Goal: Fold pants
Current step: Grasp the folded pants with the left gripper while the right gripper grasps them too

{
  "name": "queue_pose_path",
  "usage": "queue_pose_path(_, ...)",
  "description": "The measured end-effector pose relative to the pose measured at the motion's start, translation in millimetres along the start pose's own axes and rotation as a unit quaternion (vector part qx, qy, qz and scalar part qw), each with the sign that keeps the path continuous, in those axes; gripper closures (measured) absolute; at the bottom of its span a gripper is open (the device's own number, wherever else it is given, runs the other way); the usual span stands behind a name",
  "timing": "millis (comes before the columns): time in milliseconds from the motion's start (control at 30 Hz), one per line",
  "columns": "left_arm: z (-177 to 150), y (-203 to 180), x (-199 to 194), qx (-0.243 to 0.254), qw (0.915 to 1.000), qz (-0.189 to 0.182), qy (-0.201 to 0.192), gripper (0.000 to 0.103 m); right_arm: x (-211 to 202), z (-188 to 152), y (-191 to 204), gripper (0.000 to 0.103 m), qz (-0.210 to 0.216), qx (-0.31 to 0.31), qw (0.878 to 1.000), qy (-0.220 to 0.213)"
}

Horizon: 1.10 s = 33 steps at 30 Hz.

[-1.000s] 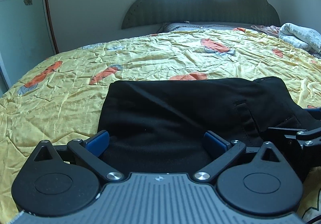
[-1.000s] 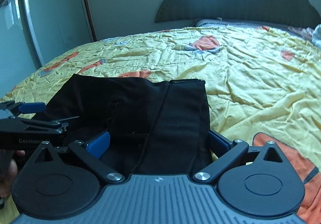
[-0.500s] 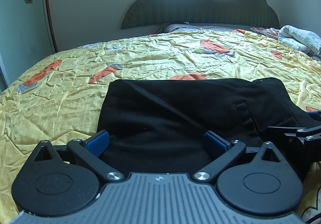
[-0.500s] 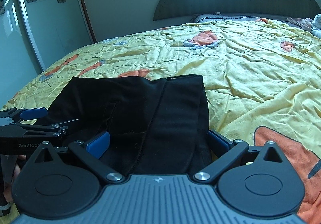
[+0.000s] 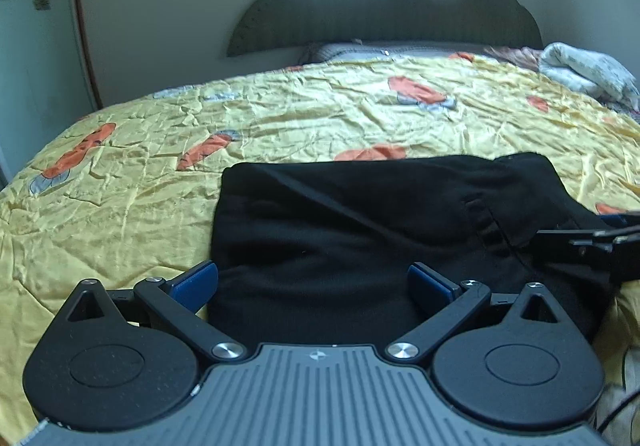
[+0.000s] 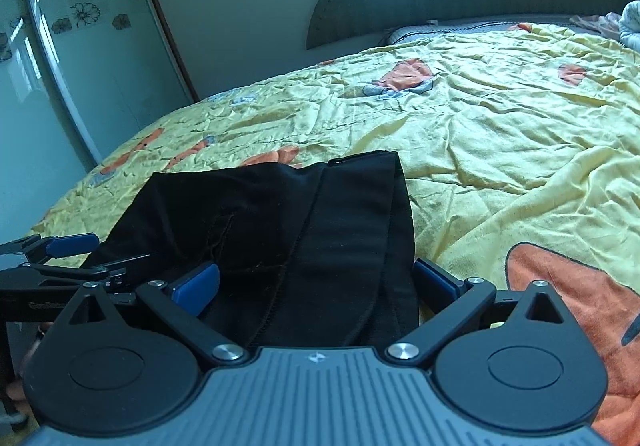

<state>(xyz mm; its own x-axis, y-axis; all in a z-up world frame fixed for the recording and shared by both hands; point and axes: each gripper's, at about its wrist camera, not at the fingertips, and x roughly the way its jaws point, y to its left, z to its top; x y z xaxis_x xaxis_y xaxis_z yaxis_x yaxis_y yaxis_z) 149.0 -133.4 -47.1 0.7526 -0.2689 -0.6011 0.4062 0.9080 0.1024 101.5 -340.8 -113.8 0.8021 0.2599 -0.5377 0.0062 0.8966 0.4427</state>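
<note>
Black pants (image 5: 360, 222) lie folded in a flat rectangle on the yellow bedspread, with a pocket seam toward the right. My left gripper (image 5: 312, 284) is open, its blue pads either side of the near edge of the cloth. In the right wrist view the same pants (image 6: 304, 222) show their waistband end, and my right gripper (image 6: 316, 282) stands open over that near edge with cloth between its fingers. Each gripper shows in the other's view: the right one (image 5: 596, 234) at the far right, the left one (image 6: 68, 258) at the far left.
A yellow bedspread (image 5: 280, 118) with orange prints covers the bed. A dark headboard (image 5: 384, 6) stands at the back. A bundle of pale cloth (image 5: 588, 70) lies at the far right. A glass wardrobe door (image 6: 80, 58) is on the left.
Both grippers have stayed open at the near edge of the pants. The right wrist view has tilted and shifted slightly; the pants have not moved.
</note>
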Motion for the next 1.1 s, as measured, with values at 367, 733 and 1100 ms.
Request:
queue_pose_path(367, 3, 107, 24, -0.2, 0.9389, -0.249, 0.128, 0.006, -4, 26, -42, 0.001, 0.118, 0.029, 0.99, 0.073)
queue_pose_path(733, -4, 135, 52, -0.317, 0.875, -0.34, 0.135, 0.009, 29, 44, -58, 0.0, 0.264, 0.082, 0.954, 0.115)
queue_pose_path(1100, 4, 100, 27, -0.225, 0.9413, -0.227, 0.107, 0.079, 10, 38, -25, 0.067, 0.116, 0.024, 0.989, 0.087)
